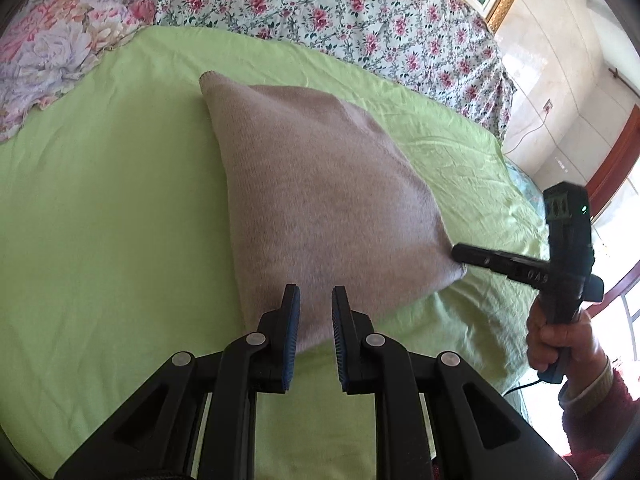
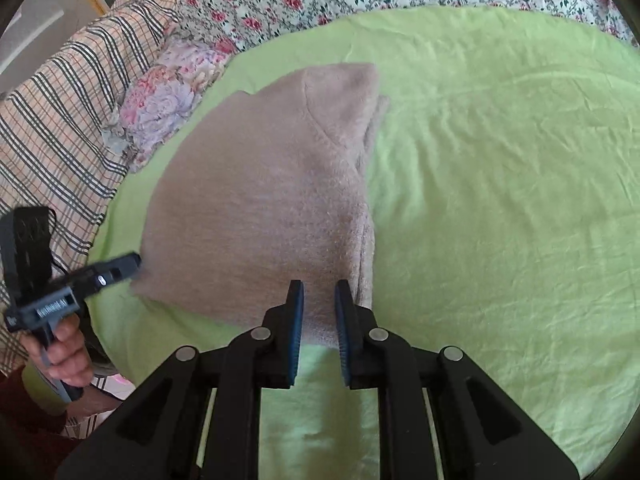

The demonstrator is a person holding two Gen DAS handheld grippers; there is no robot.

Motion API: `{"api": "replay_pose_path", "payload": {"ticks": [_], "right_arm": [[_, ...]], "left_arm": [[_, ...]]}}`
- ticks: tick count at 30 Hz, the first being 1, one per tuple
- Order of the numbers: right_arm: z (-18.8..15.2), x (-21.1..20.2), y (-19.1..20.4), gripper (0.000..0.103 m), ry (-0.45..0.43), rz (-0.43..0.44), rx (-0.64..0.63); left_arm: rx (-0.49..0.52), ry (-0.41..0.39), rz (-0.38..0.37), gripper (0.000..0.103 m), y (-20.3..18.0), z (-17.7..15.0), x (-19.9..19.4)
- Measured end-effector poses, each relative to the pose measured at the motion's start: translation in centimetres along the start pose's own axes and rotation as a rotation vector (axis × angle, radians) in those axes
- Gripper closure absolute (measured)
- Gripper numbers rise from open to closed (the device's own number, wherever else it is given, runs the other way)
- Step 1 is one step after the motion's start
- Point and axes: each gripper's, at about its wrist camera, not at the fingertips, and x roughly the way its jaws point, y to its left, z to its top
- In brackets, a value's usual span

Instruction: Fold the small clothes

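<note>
One garment and two grippers are counted. The garment is a beige, fuzzy knit, folded into a rough triangle, and is laid flat at the centre of the green sheet. The left gripper is held with its fingers slightly apart over the near edge. The right gripper is likewise parted at 6 o'clock. A floral quilt is seen at 12 o'clock.

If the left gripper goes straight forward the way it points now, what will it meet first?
Most likely the beige knitted garment: the left gripper points at its near edge, jaws slightly apart. Whether it touches already is unclear.
</note>
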Motion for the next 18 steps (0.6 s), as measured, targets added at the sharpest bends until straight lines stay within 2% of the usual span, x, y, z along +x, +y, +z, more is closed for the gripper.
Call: {"api": "replay_pose_path", "payload": {"ticks": [3,5,6,8,9,15,18], "right_arm": [[0.3,-0.6,0.6,0.085,-0.018,0.007,0.003],[0.5,-1.0,1.0,0.083,-0.026,0.012,-0.004],[0.5,-1.2,1.3,0.076,-0.032,0.014,-0.009],[0.6,-1.7,1.9,0.065,-0.044,0.019,-0.023],[0.6,-1.7,2.1,0.063,-0.047,0.020,-0.028],[-0.1,-2.3,2.9,0.063,-0.054,0.028,-0.023],[-0.2,-2.4,2.9,0.062,-0.053,0.027,-0.021]], "left_arm": [[-0.016,0.006,0.013,0.086,0.2,-0.5,-0.4],[-0.023,-0.002,0.026,0.080,0.1,-0.6,-0.9],[-0.029,-0.011,0.039,0.078,0.0,-0.5,-1.4],[-0.029,-0.020,0.059,0.065,0.1,-0.4,-1.9],[-0.027,-0.024,0.079,0.062,0.0,-0.4,-2.1],[-0.021,-0.015,0.171,0.049,-0.4,-0.2,-3.0],[-0.023,-0.015,0.211,0.046,-0.5,-0.2,-3.6]]}}
